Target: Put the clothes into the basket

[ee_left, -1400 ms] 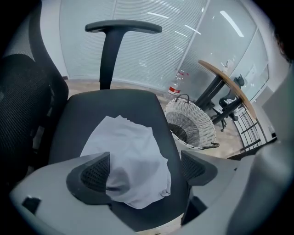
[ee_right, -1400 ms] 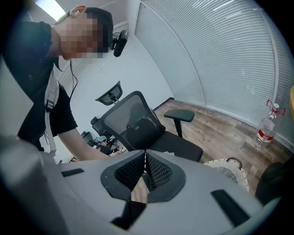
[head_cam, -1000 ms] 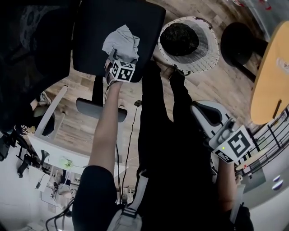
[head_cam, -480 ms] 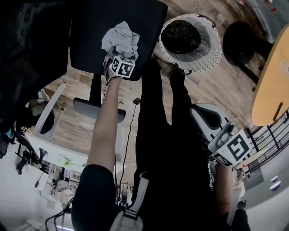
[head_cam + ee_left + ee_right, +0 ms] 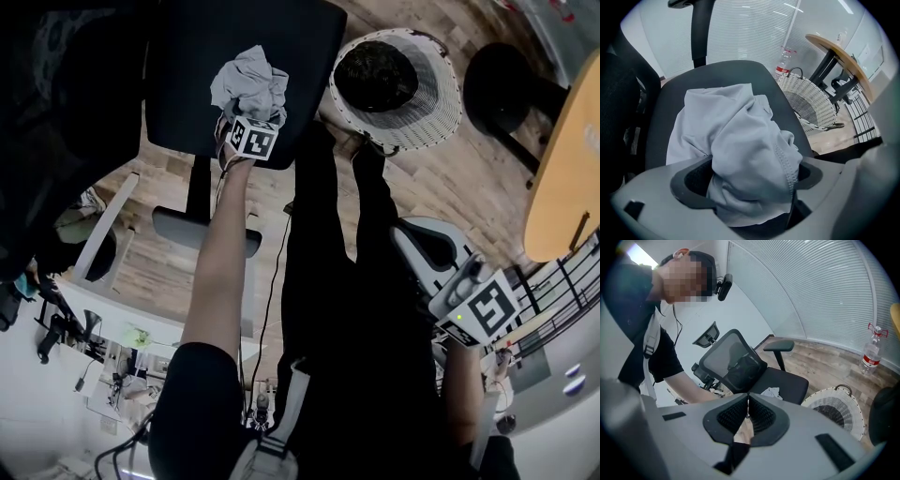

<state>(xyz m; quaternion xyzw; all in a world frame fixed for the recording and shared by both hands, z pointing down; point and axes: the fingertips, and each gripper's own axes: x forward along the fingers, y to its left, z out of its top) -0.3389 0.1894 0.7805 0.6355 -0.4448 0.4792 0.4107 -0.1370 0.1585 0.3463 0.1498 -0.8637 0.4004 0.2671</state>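
A crumpled light grey garment (image 5: 248, 80) (image 5: 740, 136) lies on the black seat of an office chair (image 5: 192, 89) (image 5: 717, 75). My left gripper (image 5: 244, 116) (image 5: 747, 183) is at the garment's near edge, its jaws closed on a thick bunch of the fabric that bulges up between them. The white woven basket (image 5: 433, 117) (image 5: 811, 101) stands on the floor just right of the chair, with dark clothing inside. My right gripper (image 5: 412, 236) (image 5: 747, 416) hangs low at my right side, shut and empty. The right gripper view shows the garment (image 5: 772, 392) and basket (image 5: 855, 420) from afar.
A round wooden table (image 5: 562, 159) and a black stool (image 5: 497, 84) stand right of the basket. A water bottle (image 5: 783, 61) (image 5: 871, 355) sits on the floor by the blinds. The chair's armrest (image 5: 782, 346) and backrest (image 5: 729, 362) flank the seat. Another dark chair fills the left.
My left gripper has pushed a little further onto the seat into the garment, and the fabric now bunches higher. The right gripper has barely shifted.
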